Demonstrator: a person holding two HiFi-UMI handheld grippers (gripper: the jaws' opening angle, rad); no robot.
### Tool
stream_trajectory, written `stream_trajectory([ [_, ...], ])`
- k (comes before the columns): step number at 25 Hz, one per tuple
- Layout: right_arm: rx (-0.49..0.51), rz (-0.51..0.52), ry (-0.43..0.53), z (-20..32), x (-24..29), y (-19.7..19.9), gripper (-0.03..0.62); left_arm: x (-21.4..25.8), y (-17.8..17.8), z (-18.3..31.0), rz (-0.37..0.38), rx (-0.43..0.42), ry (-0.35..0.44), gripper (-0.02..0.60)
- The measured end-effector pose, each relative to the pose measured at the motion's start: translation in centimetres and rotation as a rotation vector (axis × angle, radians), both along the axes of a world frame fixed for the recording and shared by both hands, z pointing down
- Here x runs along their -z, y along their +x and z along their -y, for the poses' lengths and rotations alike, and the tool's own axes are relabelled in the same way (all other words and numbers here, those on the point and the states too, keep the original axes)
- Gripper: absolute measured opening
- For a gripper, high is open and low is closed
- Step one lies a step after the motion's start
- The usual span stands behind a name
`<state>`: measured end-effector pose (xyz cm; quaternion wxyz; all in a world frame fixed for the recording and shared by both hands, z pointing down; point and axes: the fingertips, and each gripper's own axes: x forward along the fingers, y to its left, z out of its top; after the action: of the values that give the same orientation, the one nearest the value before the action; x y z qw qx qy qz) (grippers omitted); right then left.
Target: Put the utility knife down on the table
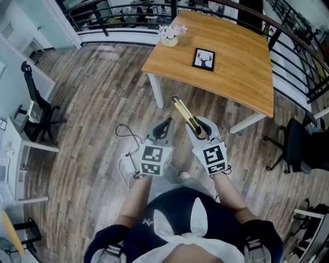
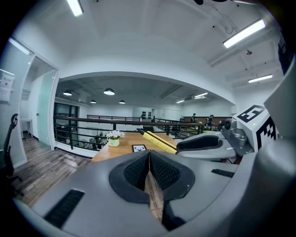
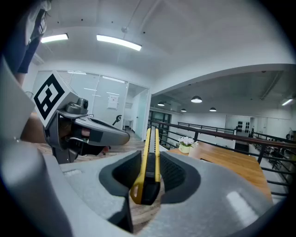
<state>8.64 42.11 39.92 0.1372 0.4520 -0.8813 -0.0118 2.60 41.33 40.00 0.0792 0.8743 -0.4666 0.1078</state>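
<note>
A yellow and black utility knife [image 1: 185,116] is clamped between the pads of my right gripper [image 1: 199,131], its long body pointing ahead toward the wooden table [image 1: 241,61]. In the right gripper view the knife [image 3: 149,162] stands on edge between the jaws, which are shut on it. My left gripper [image 1: 163,128] hangs beside it at the left, shut with nothing between its pads [image 2: 149,172]. From the left gripper view the knife [image 2: 159,141] and the right gripper [image 2: 203,144] show at the right. Both grippers are above the floor, short of the table's near edge.
On the table stand a small flower pot [image 1: 171,36] at the far left corner and a black framed picture [image 1: 203,59] near the middle. Black office chairs [image 1: 37,105] sit at the left and right. A cable [image 1: 128,136] lies on the wooden floor. A railing [image 1: 123,13] runs behind the table.
</note>
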Motion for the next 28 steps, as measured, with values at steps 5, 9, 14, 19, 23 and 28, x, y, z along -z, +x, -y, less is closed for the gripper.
stream_trajectory([
  [5,-0.005,0.0,-0.01,0.9,-0.8,-0.3,0.121,-0.8,-0.1,0.9,-0.009,-0.006,-0.012,0.018],
  [9,-0.016,0.002,-0.016,3.3,-1.1,-1.0,0.121,-1.5,-1.0,3.2,-0.008,-0.018,-0.03,0.018],
  [14,-0.029,-0.002,-0.015,8.3,-0.9,-2.8,0.123,-1.5,-3.6,8.3,-0.014,-0.021,-0.034,0.018],
  [19,-0.074,-0.015,-0.003,14.2,-0.6,-4.6,0.121,-0.8,-6.3,14.3,-0.019,-0.044,-0.024,0.018],
  [23,-0.106,-0.016,0.014,17.9,0.3,-6.3,0.121,-0.5,-8.0,18.1,-0.029,-0.078,-0.014,0.018],
  [28,-0.139,-0.001,0.024,20.4,0.7,-7.5,0.121,-1.2,-8.7,20.8,-0.02,-0.121,-0.034,0.018],
])
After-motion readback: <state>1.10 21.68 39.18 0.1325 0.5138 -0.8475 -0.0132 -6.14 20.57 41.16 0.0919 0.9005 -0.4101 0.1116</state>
